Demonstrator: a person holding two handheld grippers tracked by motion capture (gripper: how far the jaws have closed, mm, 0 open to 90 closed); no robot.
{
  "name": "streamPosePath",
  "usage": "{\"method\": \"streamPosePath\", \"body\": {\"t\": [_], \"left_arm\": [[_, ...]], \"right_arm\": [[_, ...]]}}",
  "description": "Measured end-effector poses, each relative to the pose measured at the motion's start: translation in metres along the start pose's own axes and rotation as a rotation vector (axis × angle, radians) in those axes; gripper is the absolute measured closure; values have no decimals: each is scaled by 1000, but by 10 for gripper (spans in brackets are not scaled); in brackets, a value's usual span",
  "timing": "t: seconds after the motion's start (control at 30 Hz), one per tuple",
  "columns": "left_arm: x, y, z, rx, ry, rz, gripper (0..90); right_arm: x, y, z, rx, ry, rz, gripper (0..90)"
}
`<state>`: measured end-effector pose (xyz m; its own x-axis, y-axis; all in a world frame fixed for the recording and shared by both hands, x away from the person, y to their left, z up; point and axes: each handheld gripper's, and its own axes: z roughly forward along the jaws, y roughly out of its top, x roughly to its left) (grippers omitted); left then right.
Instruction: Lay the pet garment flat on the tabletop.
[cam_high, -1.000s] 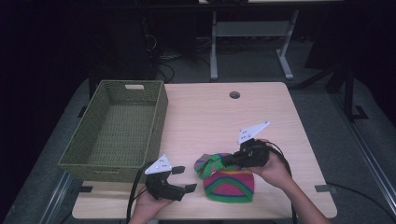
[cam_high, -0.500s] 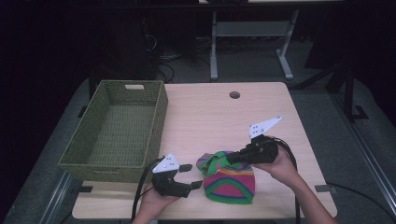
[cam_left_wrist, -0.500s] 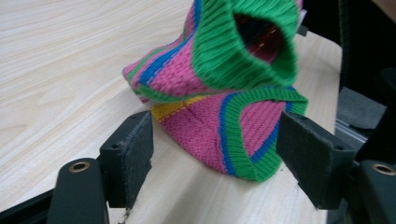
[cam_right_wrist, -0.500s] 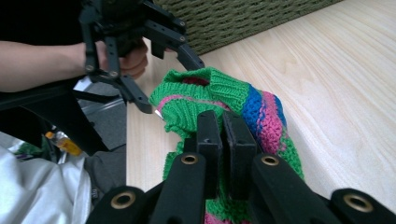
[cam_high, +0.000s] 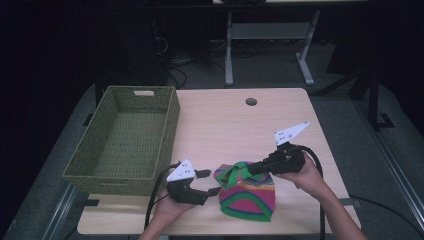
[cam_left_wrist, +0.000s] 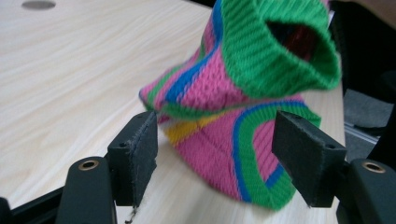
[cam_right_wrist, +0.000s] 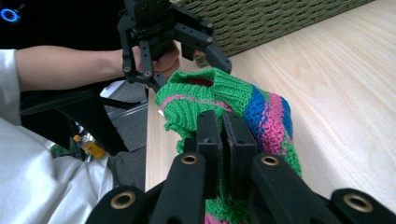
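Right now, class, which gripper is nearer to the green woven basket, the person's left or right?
Left. The left gripper sits open just off the basket near its front corner; the right gripper is farther across the table, shut on the knitted hat.

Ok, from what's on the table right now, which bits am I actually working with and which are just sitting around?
In play:
- knitted hat, its green cuff pinched by the right gripper
- left gripper, jaws open beside the hat
- green wicker basket, empty; probably where the hat goes, though that's a guess

Just there:
- table and its cable hole
- desk frame behind the table
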<state>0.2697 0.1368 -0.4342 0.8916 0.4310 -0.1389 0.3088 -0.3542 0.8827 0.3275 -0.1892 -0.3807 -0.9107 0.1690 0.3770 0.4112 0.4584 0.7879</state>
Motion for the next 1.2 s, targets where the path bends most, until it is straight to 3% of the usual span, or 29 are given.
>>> {"method": "streamPosePath", "body": {"t": [0.13, 0.3, 0.43, 0.8, 1.2], "left_arm": [[-3, 6, 7, 1, 9, 48, 348], [-6, 10, 12, 5, -6, 94, 640], [-6, 12, 12, -1, -11, 95, 811], [-4, 21, 5, -21, -2, 79, 833], [-4, 29, 2, -17, 8, 83, 833]], "right_arm": [[-3, -1, 1, 2, 15, 10, 862], [-6, -2, 3, 17, 17, 14, 862], [-8, -3, 4, 29, 8, 21, 861], [-10, -11, -1, 36, -21, 20, 855], [-7, -19, -20, -27, -43, 27, 852]]}}
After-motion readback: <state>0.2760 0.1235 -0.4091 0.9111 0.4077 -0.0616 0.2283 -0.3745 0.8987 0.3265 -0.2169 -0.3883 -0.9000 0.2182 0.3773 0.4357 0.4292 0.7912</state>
